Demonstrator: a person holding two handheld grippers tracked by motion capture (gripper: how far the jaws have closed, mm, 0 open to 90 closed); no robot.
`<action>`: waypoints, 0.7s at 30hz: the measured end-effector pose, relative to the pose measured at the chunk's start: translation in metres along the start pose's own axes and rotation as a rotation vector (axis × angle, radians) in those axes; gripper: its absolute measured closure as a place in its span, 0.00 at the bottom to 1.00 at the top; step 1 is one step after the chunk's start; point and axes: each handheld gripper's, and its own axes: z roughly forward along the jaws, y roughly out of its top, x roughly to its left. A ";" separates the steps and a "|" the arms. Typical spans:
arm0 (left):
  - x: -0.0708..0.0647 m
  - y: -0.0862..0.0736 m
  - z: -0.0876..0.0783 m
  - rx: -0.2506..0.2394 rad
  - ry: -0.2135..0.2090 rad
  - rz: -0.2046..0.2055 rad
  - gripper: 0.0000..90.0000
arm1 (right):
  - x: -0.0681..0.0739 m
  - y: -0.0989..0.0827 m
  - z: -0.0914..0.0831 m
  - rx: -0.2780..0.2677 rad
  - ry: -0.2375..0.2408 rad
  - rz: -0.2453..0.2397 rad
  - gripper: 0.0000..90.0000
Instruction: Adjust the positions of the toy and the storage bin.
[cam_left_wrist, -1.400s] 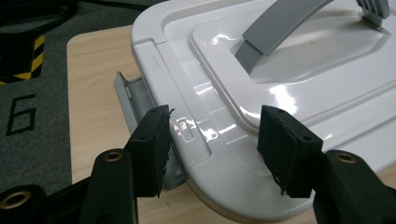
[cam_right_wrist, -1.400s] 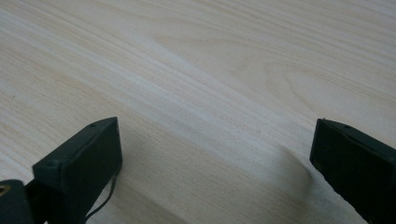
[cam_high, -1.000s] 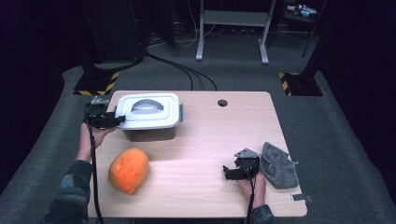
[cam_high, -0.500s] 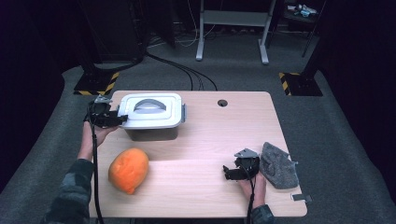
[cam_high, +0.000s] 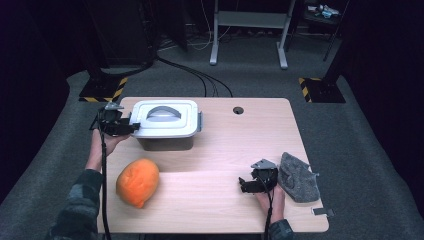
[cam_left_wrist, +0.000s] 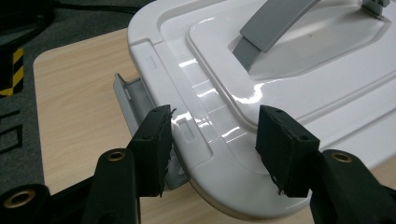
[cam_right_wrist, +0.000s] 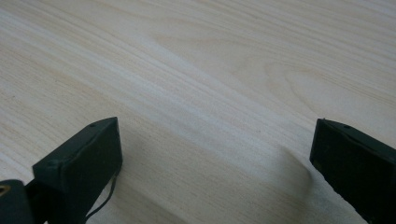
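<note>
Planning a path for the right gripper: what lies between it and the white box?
Only bare table separates the right gripper from the white box, per the high view.

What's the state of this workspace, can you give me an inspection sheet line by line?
Surface: wooden table, one round hole near the far edge.
Job's things: white lidded box with a grey handle lying flat; grey latch on its left end swung out.
Clutter: orange plush near left; grey cloth near right.
Grippers: left tongs open, straddling the lid's left edge; right tongs open over bare wood, nothing between.
Cables: one trails from each gripper along the forearm; black bundle on the floor behind.
Surroundings: grey carpet, metal stand, hazard-striped bases.
</note>
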 end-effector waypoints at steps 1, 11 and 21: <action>-0.001 0.001 0.001 0.002 -0.001 0.001 0.51 | 0.000 0.000 0.000 0.000 0.000 0.000 0.02; -0.008 0.006 0.006 0.003 -0.023 0.018 0.51 | 0.000 0.000 0.000 -0.003 -0.005 0.004 0.02; -0.017 0.009 0.012 -0.005 -0.044 0.024 0.51 | 0.000 0.000 0.000 0.001 -0.003 0.005 0.02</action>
